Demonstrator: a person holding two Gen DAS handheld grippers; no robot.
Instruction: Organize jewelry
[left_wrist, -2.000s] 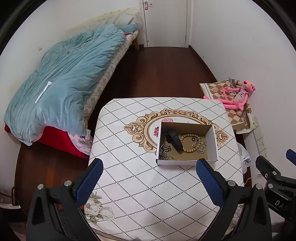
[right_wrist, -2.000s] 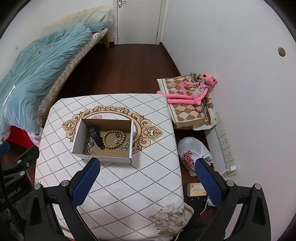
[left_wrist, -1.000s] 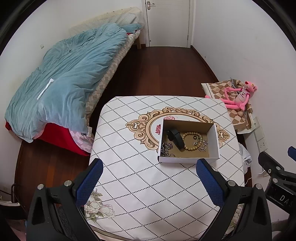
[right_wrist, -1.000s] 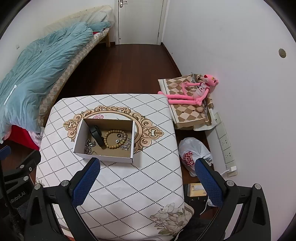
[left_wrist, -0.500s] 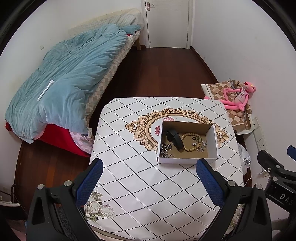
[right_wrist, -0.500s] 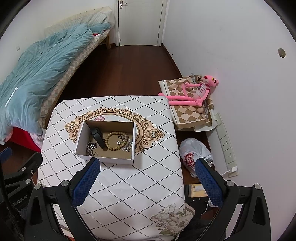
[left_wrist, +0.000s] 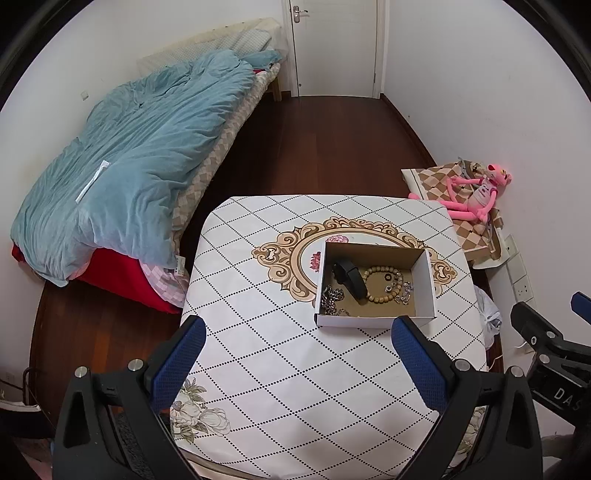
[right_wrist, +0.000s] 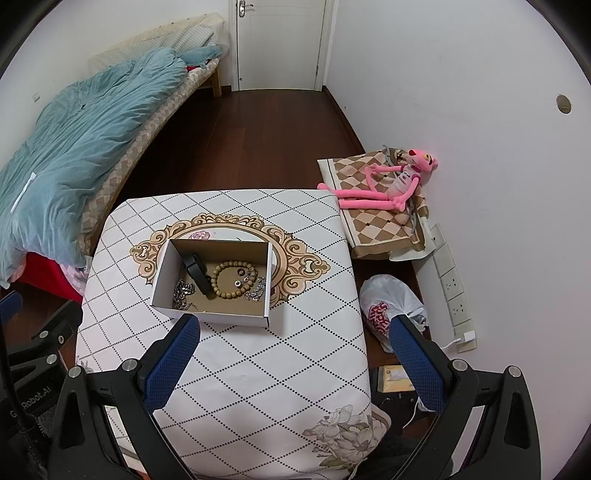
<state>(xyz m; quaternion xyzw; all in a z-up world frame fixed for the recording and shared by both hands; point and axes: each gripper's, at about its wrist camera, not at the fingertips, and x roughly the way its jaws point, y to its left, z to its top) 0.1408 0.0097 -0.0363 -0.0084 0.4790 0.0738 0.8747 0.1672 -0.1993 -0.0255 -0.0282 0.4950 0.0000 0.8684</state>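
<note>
hovering spread wide and empty, left gripper (left_wrist: 295, 338) and right gripper (right_wrist: 293, 334) face the jewelry box (right_wrist: 212, 314).

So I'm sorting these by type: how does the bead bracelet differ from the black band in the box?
The bead bracelet is a tan ring of round wooden beads lying flat and open; the black band is a smooth, solid dark strap lying left of it. Small rings sit inside the bracelet's loop; none by the band. Both rest on the floor of the box, and no jaws touch them.
</note>
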